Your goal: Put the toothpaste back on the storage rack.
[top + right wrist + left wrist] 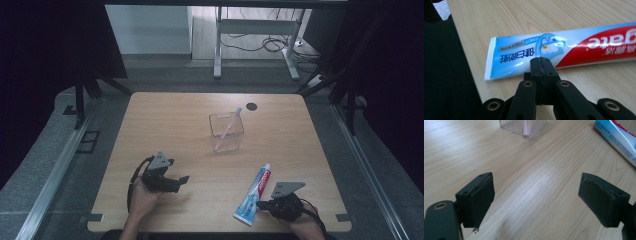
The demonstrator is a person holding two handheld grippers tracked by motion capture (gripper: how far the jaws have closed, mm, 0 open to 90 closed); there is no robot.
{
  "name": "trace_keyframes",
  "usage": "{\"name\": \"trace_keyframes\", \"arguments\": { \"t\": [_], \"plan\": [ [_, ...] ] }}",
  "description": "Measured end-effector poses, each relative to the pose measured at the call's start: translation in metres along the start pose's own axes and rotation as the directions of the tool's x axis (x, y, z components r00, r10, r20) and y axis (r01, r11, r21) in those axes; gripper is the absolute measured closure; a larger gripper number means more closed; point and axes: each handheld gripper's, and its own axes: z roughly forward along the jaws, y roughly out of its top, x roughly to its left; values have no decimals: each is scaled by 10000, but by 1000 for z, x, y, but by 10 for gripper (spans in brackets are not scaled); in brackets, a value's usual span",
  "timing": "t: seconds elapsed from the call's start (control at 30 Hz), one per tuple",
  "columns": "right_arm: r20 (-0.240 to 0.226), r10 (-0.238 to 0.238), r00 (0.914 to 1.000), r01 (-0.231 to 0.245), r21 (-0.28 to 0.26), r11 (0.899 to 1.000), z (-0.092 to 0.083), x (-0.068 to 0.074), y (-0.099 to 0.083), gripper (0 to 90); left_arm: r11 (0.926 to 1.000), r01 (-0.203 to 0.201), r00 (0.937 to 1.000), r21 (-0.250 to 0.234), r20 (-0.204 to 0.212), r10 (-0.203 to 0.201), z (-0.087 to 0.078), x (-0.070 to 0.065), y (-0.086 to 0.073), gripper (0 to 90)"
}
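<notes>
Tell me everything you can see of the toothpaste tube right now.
The toothpaste tube lies flat on the wooden table, near the front edge on the right. It looks like soft plastic: light blue and white with a red band and printed lettering. Its white cap points toward the clear cup, and its flat crimped end faces the person. The right tongs are shut with nothing between them, their tips right at the tube's near edge; whether they touch it is unclear.

toothpaste tube (pixel 564 50), upside-down "gate", Chinese characters
</notes>
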Motion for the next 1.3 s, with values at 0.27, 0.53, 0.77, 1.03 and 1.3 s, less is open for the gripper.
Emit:
{"name": "trace_keyframes", "arguments": {
  "t": [0.27,0.53,0.77,1.03,1.3],
  "plan": [
    [116,-94,9999,94,46,9999,14,-1,17,896,10000,-12,10000,-28,19,12,0,0,1,137],
    [273,-38,9996,36,63,10000,25,-5,29,896,10000,-7,10000,-23,28,7,0,0,1,137],
    [633,98,9979,-108,154,9998,34,-12,42,895,10000,-38,10000,-1,37,38,0,1,1,137],
    [998,299,9946,-336,349,9988,39,-21,54,894,10000,-17,10000,2,70,17,0,1,1,137],
    [1200,508,9915,-587,628,9963,41,-31,60,893,10000,-7,10000,24,83,7,0,1,1,138]
  ]
}}
